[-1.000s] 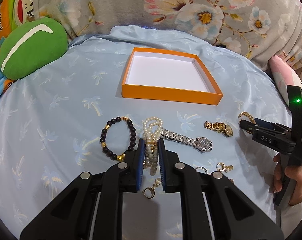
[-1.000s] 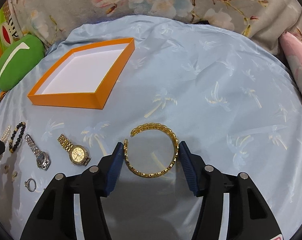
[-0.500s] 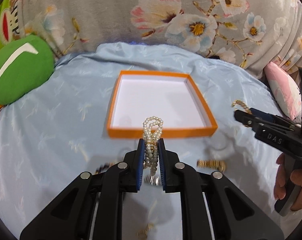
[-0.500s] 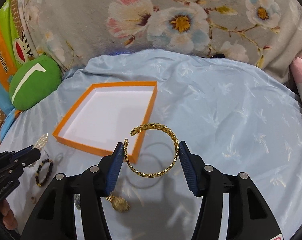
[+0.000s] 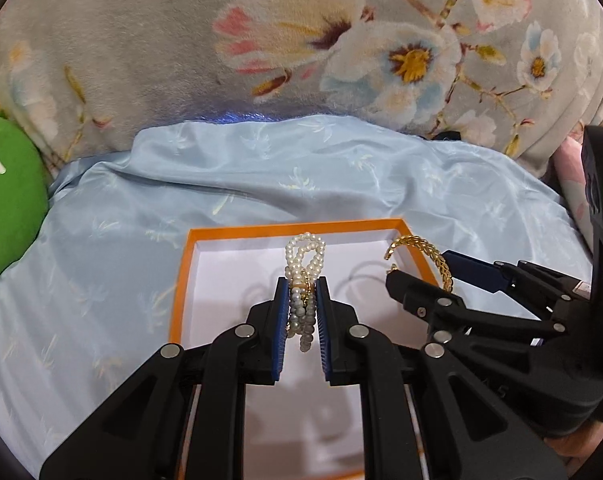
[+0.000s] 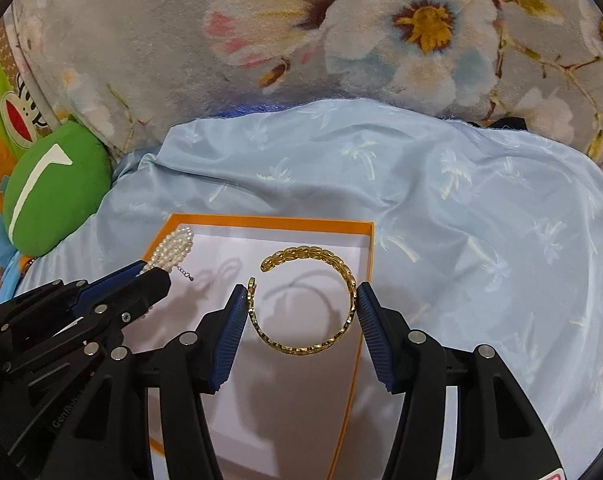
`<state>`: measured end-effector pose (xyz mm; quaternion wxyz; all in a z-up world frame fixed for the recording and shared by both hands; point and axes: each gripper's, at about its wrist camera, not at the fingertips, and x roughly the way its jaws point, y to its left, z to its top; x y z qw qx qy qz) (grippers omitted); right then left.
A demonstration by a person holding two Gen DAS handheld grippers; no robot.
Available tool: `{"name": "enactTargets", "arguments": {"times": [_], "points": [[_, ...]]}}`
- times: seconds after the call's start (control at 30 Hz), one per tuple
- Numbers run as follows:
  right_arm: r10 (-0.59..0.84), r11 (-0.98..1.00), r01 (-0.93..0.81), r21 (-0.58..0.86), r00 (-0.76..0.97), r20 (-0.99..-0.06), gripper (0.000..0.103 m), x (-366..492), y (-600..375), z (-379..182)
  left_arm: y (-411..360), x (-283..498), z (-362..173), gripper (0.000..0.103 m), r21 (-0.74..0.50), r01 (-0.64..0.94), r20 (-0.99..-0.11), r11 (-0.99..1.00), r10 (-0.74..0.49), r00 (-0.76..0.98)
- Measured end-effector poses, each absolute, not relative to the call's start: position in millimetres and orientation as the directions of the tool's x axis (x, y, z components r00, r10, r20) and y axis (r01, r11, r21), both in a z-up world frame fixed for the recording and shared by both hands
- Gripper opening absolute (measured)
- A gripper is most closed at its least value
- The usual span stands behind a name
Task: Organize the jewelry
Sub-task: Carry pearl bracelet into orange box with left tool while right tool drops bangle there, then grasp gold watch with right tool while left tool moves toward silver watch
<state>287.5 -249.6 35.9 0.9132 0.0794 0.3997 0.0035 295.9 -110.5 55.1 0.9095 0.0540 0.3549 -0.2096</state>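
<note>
A: What is nearest in the left wrist view?
B: The left gripper (image 5: 302, 304), its blue-padded jaws almost closed, clamping a white pearl bracelet of several looped strands (image 5: 303, 268). The loops stick up past the fingertips, and a small gold clasp shows among the beads.

A: And the right one?
B: The right gripper (image 6: 302, 306) stands about half open, and its ribbed blue pads (image 6: 371, 328) press both sides of an open gold cuff bangle with a woven, leaf-like band (image 6: 305, 304). The gap in the bangle faces away from the camera.

A: Where are both pieces?
B: Both hang above the white inside of a shallow square orange cardboard box (image 6: 261, 222), side by side, casting shadows on its floor.

A: Beyond it?
B: The box rests on a pale blue satin sheet printed with palm trees (image 6: 461, 200). Farther back lie a green round cushion (image 6: 53, 192) and a grey floral blanket (image 5: 181, 48).
</note>
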Motion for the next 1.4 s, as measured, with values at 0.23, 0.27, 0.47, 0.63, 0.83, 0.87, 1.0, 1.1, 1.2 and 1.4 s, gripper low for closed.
{"name": "enactTargets", "arguments": {"times": [0.23, 0.27, 0.47, 0.63, 0.83, 0.87, 1.0, 1.1, 1.2, 1.4], "points": [[0.072, 0.989, 0.051, 0.140, 0.657, -0.750, 0.055, 313, -253, 22, -115, 324, 35, 0.013, -0.049, 0.414, -0.694, 0.909, -0.330, 0.640], [0.076, 0.989, 0.046, 0.140, 0.653, -0.754, 0.055, 315, -253, 21, -115, 326, 33, 0.013, -0.053, 0.413, -0.697, 0.909, -0.329, 0.637], [0.071, 0.991, 0.040, 0.128, 0.658, -0.750, 0.056, 316, -250, 20, -105, 333, 28, 0.028, -0.073, 0.381, -0.702, 0.922, -0.319, 0.637], [0.091, 0.982, 0.054, 0.179, 0.697, -0.711, 0.056, 288, -257, 34, -86, 318, 45, 0.034, -0.099, 0.378, -0.666, 0.921, -0.343, 0.662], [0.099, 0.983, 0.033, 0.182, 0.741, -0.664, 0.057, 216, -254, 51, -44, 261, 65, 0.041, -0.121, 0.373, -0.626, 0.920, -0.362, 0.691], [0.092, 0.984, 0.033, 0.175, 0.748, -0.658, 0.057, 211, -253, 53, -39, 254, 66, 0.042, -0.127, 0.367, -0.621, 0.921, -0.363, 0.695], [0.054, 0.995, 0.016, 0.095, 0.720, -0.692, 0.054, 229, -241, 55, -22, 235, 70, 0.042, -0.160, 0.332, -0.620, 0.930, -0.356, 0.700], [0.014, 0.997, 0.041, 0.061, 0.714, -0.700, 0.053, 226, -243, 57, -13, 228, 68, 0.042, -0.174, 0.307, -0.629, 0.936, -0.346, 0.697], [0.038, 0.996, 0.026, 0.081, 0.718, -0.695, 0.057, 204, -244, 55, -4, 217, 66, 0.042, -0.178, 0.309, -0.628, 0.934, -0.350, 0.695], [0.065, 0.996, 0.004, 0.093, 0.684, -0.726, 0.053, 182, -233, 35, -7, 205, 57, 0.042, -0.184, 0.319, -0.638, 0.930, -0.359, 0.681]]}}
